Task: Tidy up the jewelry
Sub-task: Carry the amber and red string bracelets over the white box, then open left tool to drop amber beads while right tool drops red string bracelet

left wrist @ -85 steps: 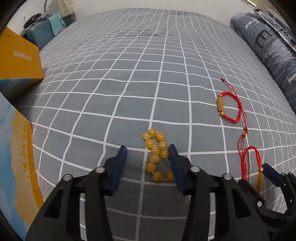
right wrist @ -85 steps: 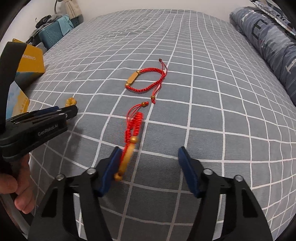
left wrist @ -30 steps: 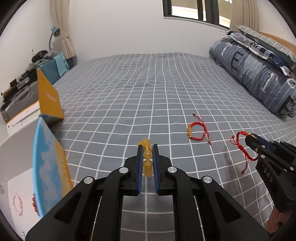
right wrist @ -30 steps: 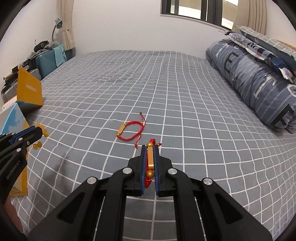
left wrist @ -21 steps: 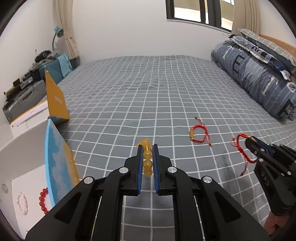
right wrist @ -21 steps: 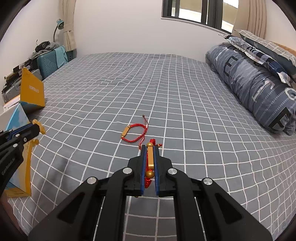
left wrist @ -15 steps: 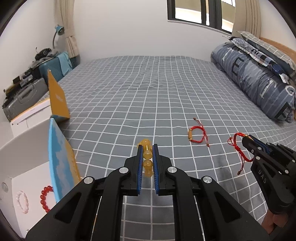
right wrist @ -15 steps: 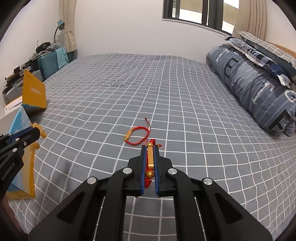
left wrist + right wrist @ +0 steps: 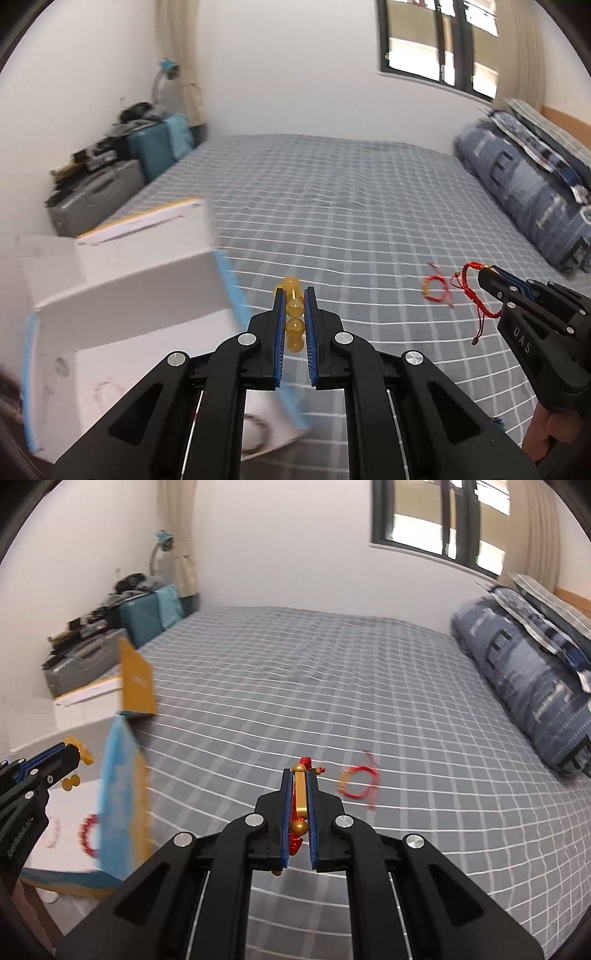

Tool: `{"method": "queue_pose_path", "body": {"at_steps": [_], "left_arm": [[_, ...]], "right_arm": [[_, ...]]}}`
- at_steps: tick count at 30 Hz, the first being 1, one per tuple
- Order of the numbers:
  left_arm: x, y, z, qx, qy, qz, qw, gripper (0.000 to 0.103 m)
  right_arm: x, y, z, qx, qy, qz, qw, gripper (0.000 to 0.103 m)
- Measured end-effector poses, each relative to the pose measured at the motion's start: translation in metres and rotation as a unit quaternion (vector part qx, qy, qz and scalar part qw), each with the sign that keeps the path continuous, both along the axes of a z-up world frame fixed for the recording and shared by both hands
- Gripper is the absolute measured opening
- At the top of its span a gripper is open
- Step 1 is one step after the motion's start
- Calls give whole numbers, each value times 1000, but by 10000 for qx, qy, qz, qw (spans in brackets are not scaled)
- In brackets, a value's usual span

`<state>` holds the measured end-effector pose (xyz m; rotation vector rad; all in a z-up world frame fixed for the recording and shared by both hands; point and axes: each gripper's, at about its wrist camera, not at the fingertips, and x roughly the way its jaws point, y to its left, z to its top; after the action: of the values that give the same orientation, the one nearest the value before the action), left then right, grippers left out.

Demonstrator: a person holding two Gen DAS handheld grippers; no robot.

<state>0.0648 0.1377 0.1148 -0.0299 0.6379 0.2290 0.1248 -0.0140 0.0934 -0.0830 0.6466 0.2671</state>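
My left gripper [image 9: 294,295] is shut on a yellow bead bracelet [image 9: 294,314] and holds it in the air beside the open white box [image 9: 122,302]. It also shows in the right wrist view [image 9: 70,755] above that box. My right gripper [image 9: 300,775] is shut on a red cord bracelet with a gold bar [image 9: 300,794], held above the bed; it shows in the left wrist view [image 9: 487,275] with red cord [image 9: 476,291] hanging from it. A second red cord bracelet [image 9: 356,781] lies on the grey checked bed [image 9: 332,701].
The box [image 9: 62,819] has a blue and orange flap [image 9: 122,797] and holds a red bead bracelet [image 9: 88,834] and a pale one [image 9: 51,834]. A rolled blue quilt [image 9: 524,686] lies along the right. Suitcases [image 9: 151,613] stand at the far left.
Both grippers have swung left toward the box with their bracelets still held. The box now fills the lower left of the left wrist view, and the frames are blurred by the motion.
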Motion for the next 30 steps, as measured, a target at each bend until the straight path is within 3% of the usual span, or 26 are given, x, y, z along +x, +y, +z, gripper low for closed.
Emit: {"method": "queue_pose_path", "body": {"at_steps": [9,19,30], "left_arm": [[-64,102,17,93,94,970,9952,9],[-99,188,-27,-264,843,1718,9812,9],[-85,218,-73,-594,1504,1782,9706,9]], "right_arm": [[-46,114,19,-18,-74,894,9960,6],[-79,229,-11,-349,255,1700,9845,6],[-69,266,-55,-767,1182,1886,9719,6]]}}
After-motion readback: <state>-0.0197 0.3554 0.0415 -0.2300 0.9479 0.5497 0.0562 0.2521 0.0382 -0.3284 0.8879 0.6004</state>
